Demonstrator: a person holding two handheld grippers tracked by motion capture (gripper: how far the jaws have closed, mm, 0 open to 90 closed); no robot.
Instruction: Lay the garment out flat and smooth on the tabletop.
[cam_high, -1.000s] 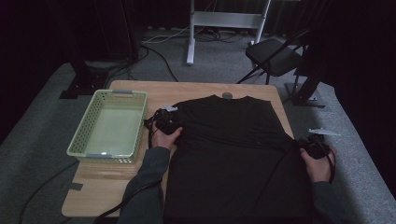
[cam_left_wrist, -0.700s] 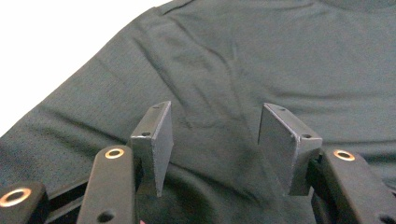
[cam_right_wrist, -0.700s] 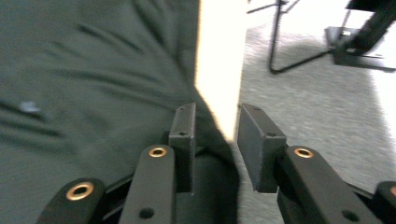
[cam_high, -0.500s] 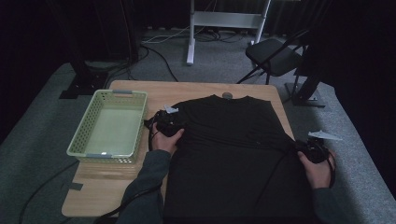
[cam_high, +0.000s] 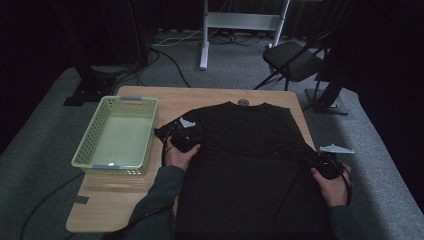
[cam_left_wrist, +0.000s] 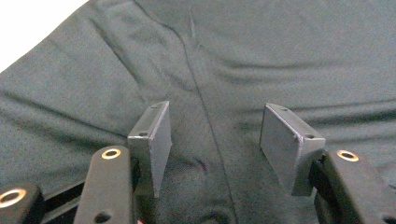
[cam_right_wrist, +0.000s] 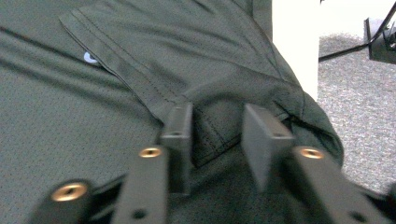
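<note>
Both hand-held grippers gape, left (cam_left_wrist: 215, 140) over the black shirt (cam_high: 250, 165), right (cam_right_wrist: 217, 140) moved inward, straddling its sleeve fold.

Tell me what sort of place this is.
Probably a lab or studio set up for recording, not a home. A wooden table stands on grey carpet with dark curtains around it, cables run over the floor by a white metal stand, and a folding chair sits behind.

1 overhead cam, 2 close-ups; shirt (cam_high: 250, 160) shared
</note>
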